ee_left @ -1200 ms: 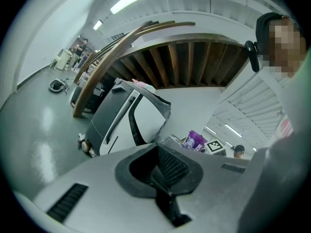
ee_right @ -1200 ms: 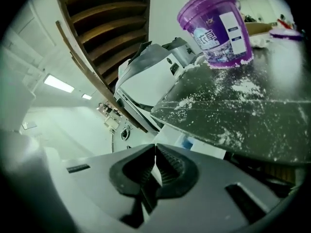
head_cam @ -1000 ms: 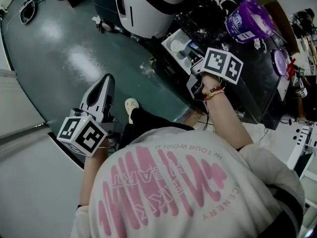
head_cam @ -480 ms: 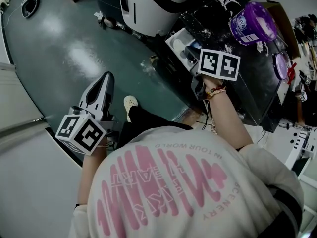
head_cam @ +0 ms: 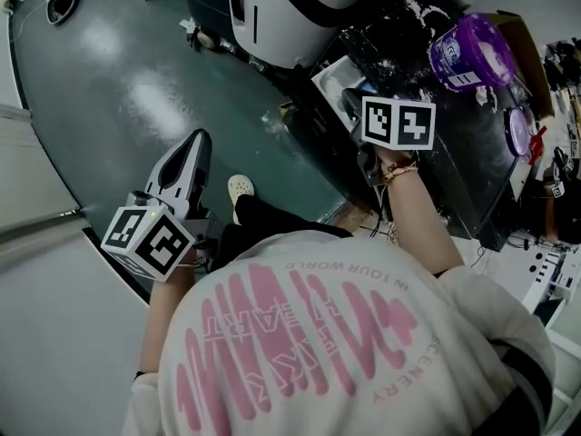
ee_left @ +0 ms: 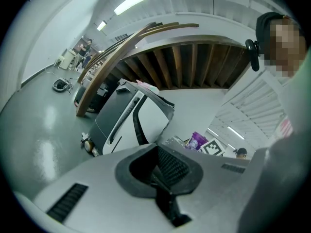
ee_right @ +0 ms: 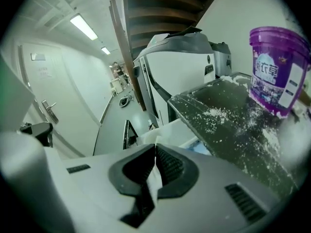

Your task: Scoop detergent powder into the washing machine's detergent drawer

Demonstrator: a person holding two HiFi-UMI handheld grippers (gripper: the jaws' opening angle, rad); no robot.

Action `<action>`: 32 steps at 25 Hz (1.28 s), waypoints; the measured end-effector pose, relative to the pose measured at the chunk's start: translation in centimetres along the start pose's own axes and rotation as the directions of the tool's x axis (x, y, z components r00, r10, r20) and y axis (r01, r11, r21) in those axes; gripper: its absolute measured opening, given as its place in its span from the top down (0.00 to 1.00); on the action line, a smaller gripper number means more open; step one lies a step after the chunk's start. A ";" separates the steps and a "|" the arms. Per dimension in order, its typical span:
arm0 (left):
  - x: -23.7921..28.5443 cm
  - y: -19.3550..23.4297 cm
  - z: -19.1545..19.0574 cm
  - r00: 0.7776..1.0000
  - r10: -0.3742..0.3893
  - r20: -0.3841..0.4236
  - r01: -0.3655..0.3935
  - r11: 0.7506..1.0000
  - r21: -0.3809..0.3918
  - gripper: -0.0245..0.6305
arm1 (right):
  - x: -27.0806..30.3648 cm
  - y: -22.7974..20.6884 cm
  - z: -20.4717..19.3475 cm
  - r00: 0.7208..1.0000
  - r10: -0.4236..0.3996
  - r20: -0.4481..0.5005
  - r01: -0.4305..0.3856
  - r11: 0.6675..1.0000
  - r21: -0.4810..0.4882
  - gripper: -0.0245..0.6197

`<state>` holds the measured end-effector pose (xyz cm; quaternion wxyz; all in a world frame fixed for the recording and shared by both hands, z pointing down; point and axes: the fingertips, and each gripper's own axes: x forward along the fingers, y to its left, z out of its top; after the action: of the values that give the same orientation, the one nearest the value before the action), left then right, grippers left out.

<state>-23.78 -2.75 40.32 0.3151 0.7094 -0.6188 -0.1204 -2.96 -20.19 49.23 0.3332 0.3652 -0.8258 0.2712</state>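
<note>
Rolling at the wrist, our right gripper [ee_right: 155,148] has turned its marker cube flatter to the head view, beside the open detergent drawer [head_cam: 329,73]. Its jaws are clenched on the thin handle of a white scoop [ee_right: 152,178]. Our left gripper [head_cam: 196,143] hangs over the floor, jaws pressed together on nothing. The purple detergent tub [ee_right: 277,72] stands upright on the powder-dusted machine top [ee_right: 228,130].
</note>
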 end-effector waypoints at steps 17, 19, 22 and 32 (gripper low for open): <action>0.7 0.1 1.1 1.000 0.007 0.003 -0.007 1.000 0.012 0.96 | 1.5 0.5 0.5 0.996 -0.015 -0.088 0.000 0.987 -0.161 0.95; 0.8 0.1 1.2 1.000 0.005 0.004 -0.005 1.000 0.012 0.96 | 1.5 0.5 0.4 0.995 -0.014 -0.096 -0.002 0.985 -0.173 0.95; 1.0 0.3 1.3 1.000 0.002 0.007 -0.002 1.000 0.006 0.96 | 1.7 0.3 0.3 0.993 -0.011 -0.117 -0.009 0.986 -0.169 0.96; 1.9 0.5 1.2 1.000 -0.012 0.005 0.013 1.000 -0.006 0.96 | 2.2 0.7 0.3 0.985 -0.013 -0.171 -0.028 0.972 -0.232 0.95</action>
<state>-24.42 -4.92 40.11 0.3150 0.7121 -0.6147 -0.1257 -4.70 -20.93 50.55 0.4427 0.2958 -0.8215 0.2041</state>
